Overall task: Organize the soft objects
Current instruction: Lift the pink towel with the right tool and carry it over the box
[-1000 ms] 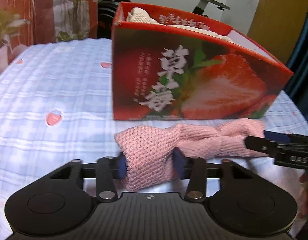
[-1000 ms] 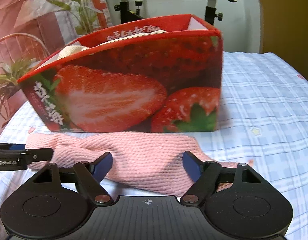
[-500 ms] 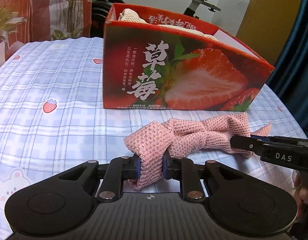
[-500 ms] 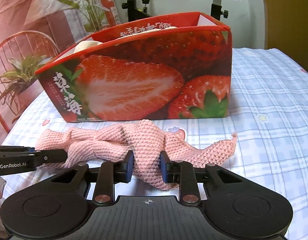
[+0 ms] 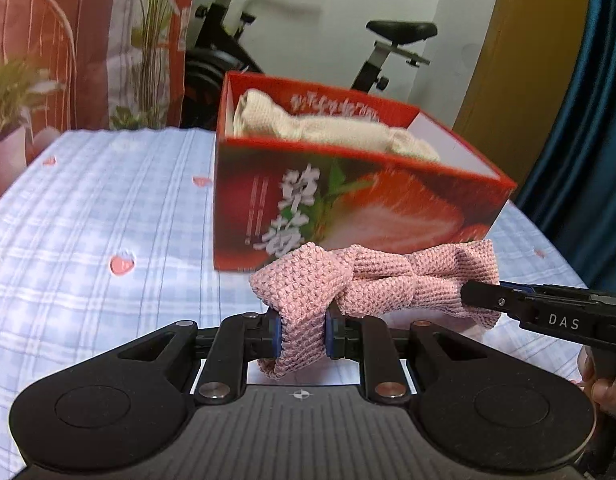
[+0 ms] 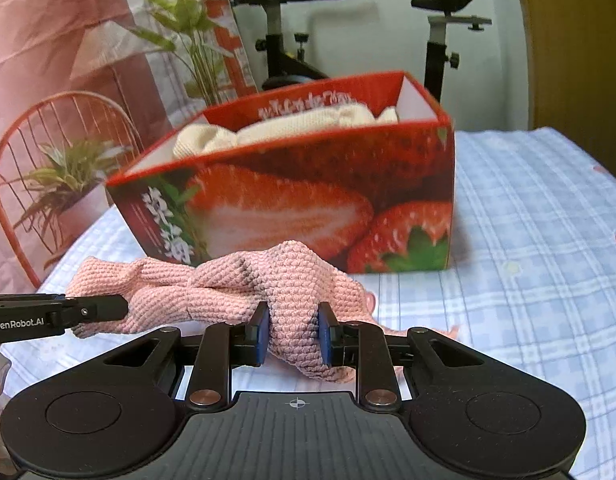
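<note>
A pink knitted cloth (image 5: pixel 372 280) hangs bunched between my two grippers, lifted above the bed in front of the red strawberry box (image 5: pixel 388 208). My left gripper (image 5: pixel 301 334) is shut on the cloth's left end. My right gripper (image 6: pixel 292 334) is shut on its right end (image 6: pixel 295 280). Each gripper shows in the other's view: the right one (image 5: pixel 508 304) at the right edge, the left one (image 6: pixel 67 314) at the left edge. A cream knitted cloth (image 5: pixel 332 132) lies inside the open box (image 6: pixel 308 200).
The bed has a blue checked sheet (image 5: pixel 87 220) with strawberry prints. An exercise bike (image 5: pixel 291 40) stands behind the box. Potted plants (image 6: pixel 63 184) and a red wire chair (image 6: pixel 35 152) stand to the left. A blue curtain (image 5: pixel 588 140) hangs at the right.
Both grippers closed on the pink cloth, then raised it off the sheet. The views now look down into the box from higher up.
</note>
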Motion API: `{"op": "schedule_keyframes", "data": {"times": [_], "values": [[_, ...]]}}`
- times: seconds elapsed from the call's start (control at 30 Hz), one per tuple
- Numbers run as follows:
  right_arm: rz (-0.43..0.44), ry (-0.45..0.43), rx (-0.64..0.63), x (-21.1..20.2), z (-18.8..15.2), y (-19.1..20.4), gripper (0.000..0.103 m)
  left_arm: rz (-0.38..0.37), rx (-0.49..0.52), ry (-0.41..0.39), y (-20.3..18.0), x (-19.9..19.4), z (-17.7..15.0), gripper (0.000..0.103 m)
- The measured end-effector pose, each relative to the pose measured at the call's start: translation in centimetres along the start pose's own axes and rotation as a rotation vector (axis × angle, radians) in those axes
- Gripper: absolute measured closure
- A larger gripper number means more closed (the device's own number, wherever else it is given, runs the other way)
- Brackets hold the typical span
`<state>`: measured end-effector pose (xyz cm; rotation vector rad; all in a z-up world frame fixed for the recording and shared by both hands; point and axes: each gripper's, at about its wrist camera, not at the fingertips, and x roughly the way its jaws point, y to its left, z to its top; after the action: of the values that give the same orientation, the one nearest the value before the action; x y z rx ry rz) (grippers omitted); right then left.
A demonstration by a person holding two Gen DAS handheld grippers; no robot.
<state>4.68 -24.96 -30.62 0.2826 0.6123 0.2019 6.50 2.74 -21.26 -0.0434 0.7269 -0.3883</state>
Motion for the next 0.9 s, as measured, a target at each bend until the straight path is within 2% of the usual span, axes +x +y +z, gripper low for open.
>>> {"op": "schedule_keyframes", "data": {"times": [0.37,0.6,0.77,0.9], "values": [[0.028,-0.088,-0.069,-2.2,4.3,0.6,0.081,-0.021,0.035,-0.109,-0.6,-1.9,3.9,0.083],[0.034,-0.153,-0.090,-2.8,9.3,0.3,0.081,-0.034,0.048,-0.181,-1.6,-2.0,8.1,0.083],[0.012,-0.162,-0.095,-1.6,12.5,-0.2,0.081,-0.027,0.083,-0.181,-2.2,-0.2,11.4,0.083],[-0.010,-0.144,-0.068,0.5,14.3,-1.3,0.081,-0.028,0.092,-0.135,-2.2,2.0,13.1,0.083]]}}
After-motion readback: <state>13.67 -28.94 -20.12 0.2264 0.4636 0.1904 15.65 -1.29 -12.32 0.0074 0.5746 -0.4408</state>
